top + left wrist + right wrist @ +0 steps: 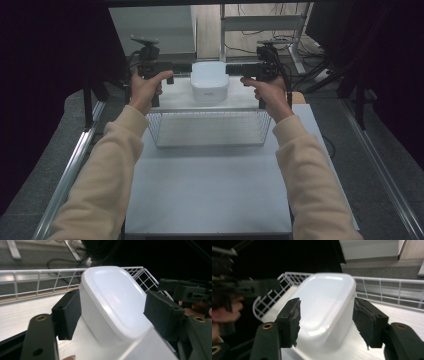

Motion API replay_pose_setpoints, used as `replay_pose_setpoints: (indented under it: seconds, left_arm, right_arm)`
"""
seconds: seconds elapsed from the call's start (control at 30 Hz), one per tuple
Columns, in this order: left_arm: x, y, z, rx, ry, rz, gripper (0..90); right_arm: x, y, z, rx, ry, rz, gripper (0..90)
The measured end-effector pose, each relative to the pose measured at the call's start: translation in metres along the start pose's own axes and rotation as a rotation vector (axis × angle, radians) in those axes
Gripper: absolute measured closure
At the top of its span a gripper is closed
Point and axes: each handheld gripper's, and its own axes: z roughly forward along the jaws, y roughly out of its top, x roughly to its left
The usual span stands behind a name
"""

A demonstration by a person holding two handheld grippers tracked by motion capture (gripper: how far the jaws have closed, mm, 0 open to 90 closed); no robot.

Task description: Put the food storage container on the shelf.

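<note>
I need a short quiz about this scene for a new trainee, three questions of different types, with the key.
1. True or false: the white container stands upside down inside the wire basket.
2. Which tool has the container between its jaws? A) left tool B) right tool C) both
3. Fill in: the sleeves are ____ coloured.

Key: 1 false; 2 C; 3 cream.

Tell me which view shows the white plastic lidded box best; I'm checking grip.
Left gripper view: the white plastic lidded box looms close between its jaws. Right gripper view shows its other end; the high view shows it small.
</note>
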Motion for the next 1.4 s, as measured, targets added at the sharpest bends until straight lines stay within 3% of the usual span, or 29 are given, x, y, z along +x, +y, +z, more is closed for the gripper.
replay_pose_setpoints:
  seconds: [0.07, 0.1, 0.13, 0.17, 0.2, 0.23, 0.27, 0.3, 0.33, 0.4, 0.43, 0.47, 0.5, 0.7, 0.73, 0.8, 0.93, 0.97, 1.0, 1.03, 1.13, 1.17, 1.4]
  left_arm:
    - [-0.003, -0.004, -0.005, -0.006, 0.002, 0.02, 28.1]
    - [-0.008, -0.014, -0.014, -0.013, 0.012, 0.044, 27.9]
    - [-0.008, -0.014, -0.014, -0.013, 0.012, 0.044, 27.9]
    - [-0.012, -0.025, -0.023, -0.015, 0.022, 0.073, 27.9]
    - [-0.012, -0.025, -0.023, -0.015, 0.022, 0.073, 27.8]
    - [-0.016, -0.036, -0.03, -0.007, 0.029, 0.109, 27.8]
    - [-0.016, -0.036, -0.03, -0.007, 0.029, 0.109, 27.7]
    - [-0.02, -0.049, -0.037, 0.0, 0.047, 0.15, 27.7]
    - [-0.02, -0.049, -0.037, 0.0, 0.047, 0.15, 27.7]
    - [-0.023, -0.063, -0.043, 0.004, 0.054, 0.181, 27.7]
    - [-0.026, -0.077, -0.048, 0.008, 0.051, 0.206, 27.6]
    - [-0.026, -0.077, -0.048, 0.008, 0.051, 0.206, 27.6]
    - [-0.027, -0.084, -0.05, 0.006, 0.049, 0.216, 27.7]
    - [-0.029, -0.126, -0.06, 0.005, 0.047, 0.247, 27.6]
    - [-0.029, -0.126, -0.06, 0.005, 0.047, 0.247, 27.6]
    - [-0.028, -0.143, -0.062, 0.02, 0.058, 0.256, 27.5]
    - [-0.026, -0.161, -0.063, 0.034, 0.063, 0.255, 26.9]
    - [-0.025, -0.172, -0.065, 0.04, 0.072, 0.255, 26.7]
    - [-0.025, -0.172, -0.065, 0.04, 0.072, 0.255, 26.4]
    - [-0.023, -0.178, -0.066, 0.044, 0.073, 0.256, 26.0]
    - [-0.018, -0.196, -0.067, 0.057, 0.083, 0.238, 25.0]
    - [-0.014, -0.208, -0.068, 0.078, 0.085, 0.221, 23.5]
    - [0.004, -0.24, -0.068, 0.117, 0.117, 0.151, 20.6]
  right_arm:
    - [0.002, -0.004, -0.004, -0.001, -0.005, -0.027, 37.5]
    - [0.004, -0.013, -0.013, 0.008, -0.018, -0.078, 36.8]
    - [0.004, -0.013, -0.013, 0.008, -0.018, -0.078, 36.8]
    - [0.006, -0.023, -0.022, 0.013, -0.017, -0.116, 36.0]
    - [0.006, -0.028, -0.027, 0.012, -0.013, -0.131, 35.7]
    - [0.007, -0.033, -0.031, 0.013, -0.015, -0.142, 35.2]
    - [0.007, -0.033, -0.031, 0.013, -0.015, -0.142, 35.2]
    - [0.007, -0.043, -0.04, 0.013, -0.019, -0.171, 34.3]
    - [0.007, -0.043, -0.04, 0.013, -0.019, -0.171, 34.3]
    - [0.007, -0.053, -0.048, 0.009, -0.019, -0.186, 33.8]
    - [0.007, -0.064, -0.054, 0.007, -0.021, -0.208, 33.5]
    - [0.007, -0.064, -0.054, 0.007, -0.021, -0.208, 33.5]
    - [0.008, -0.074, -0.059, 0.011, -0.027, -0.23, 33.3]
    - [0.01, -0.103, -0.066, 0.019, 0.0, -0.26, 33.3]
    - [0.01, -0.103, -0.066, 0.019, 0.0, -0.26, 33.3]
    - [0.011, -0.117, -0.069, 0.019, 0.0, -0.272, 33.2]
    - [0.012, -0.132, -0.071, 0.028, -0.011, -0.289, 32.8]
    - [0.012, -0.144, -0.072, 0.03, -0.016, -0.296, 32.6]
    - [0.012, -0.144, -0.072, 0.03, -0.016, -0.296, 32.6]
    - [0.012, -0.156, -0.074, 0.033, -0.016, -0.299, 32.4]
    - [0.01, -0.169, -0.077, 0.041, -0.027, -0.302, 32.0]
    - [0.007, -0.183, -0.079, 0.052, -0.042, -0.305, 31.7]
    - [-0.003, -0.22, -0.087, 0.086, -0.076, -0.304, 30.4]
